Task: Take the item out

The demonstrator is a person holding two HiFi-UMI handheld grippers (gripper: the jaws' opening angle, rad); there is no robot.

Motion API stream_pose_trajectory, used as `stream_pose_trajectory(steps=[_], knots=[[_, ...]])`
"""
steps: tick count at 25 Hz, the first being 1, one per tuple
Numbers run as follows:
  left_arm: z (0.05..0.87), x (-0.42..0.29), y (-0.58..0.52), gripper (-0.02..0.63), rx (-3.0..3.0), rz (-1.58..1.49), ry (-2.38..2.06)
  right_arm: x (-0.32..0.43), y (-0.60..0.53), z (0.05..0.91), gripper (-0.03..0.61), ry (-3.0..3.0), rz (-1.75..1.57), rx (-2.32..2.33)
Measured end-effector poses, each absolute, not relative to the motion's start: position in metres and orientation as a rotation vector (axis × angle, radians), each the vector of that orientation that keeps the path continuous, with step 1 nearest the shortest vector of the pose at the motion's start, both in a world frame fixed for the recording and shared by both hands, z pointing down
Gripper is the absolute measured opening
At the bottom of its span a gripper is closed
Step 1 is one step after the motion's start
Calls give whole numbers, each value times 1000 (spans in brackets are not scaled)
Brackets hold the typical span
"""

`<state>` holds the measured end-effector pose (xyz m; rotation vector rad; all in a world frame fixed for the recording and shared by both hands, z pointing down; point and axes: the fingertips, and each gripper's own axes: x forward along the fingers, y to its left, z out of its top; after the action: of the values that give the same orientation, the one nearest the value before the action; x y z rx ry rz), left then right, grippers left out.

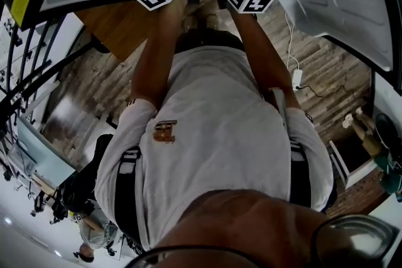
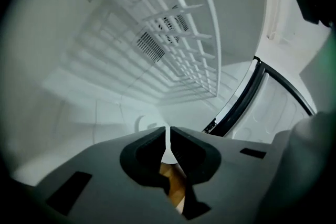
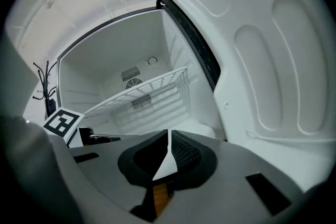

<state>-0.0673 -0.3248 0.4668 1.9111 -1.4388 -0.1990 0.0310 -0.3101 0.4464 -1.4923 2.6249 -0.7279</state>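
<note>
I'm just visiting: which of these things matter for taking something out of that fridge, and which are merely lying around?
Part of the job:
the open fridge, its wire shelf and its door; the left tool and right tool, both shut and empty. No item shows inside.

Just lying about:
the power strip on the floor; the coat stand beside the fridge.

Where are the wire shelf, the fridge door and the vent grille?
wire shelf (image 3: 142, 92): right gripper view, middle of the grid.
fridge door (image 3: 273, 60): right gripper view, moulded inner liner.
vent grille (image 3: 130, 73): right gripper view, slots above the shelf.
</note>
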Motion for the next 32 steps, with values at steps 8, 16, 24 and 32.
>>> stream_pose_trajectory(steps=[8, 16, 24, 32], knots=[[488, -74, -332, 67, 1694, -307, -1354, 32, -313, 473, 35, 2448, -979, -1489], [506, -70, -338, 106, 1538, -380, -1264, 32, -318, 499, 37, 2297, -1154, -1480], [513, -65, -343, 124, 1446, -456, -1183, 34, -324, 514, 37, 2195, -1239, -1483], [517, -65, -349, 153, 1379, -509, -1120, 31, -333, 527, 135, 2084, -1349, -1447]])
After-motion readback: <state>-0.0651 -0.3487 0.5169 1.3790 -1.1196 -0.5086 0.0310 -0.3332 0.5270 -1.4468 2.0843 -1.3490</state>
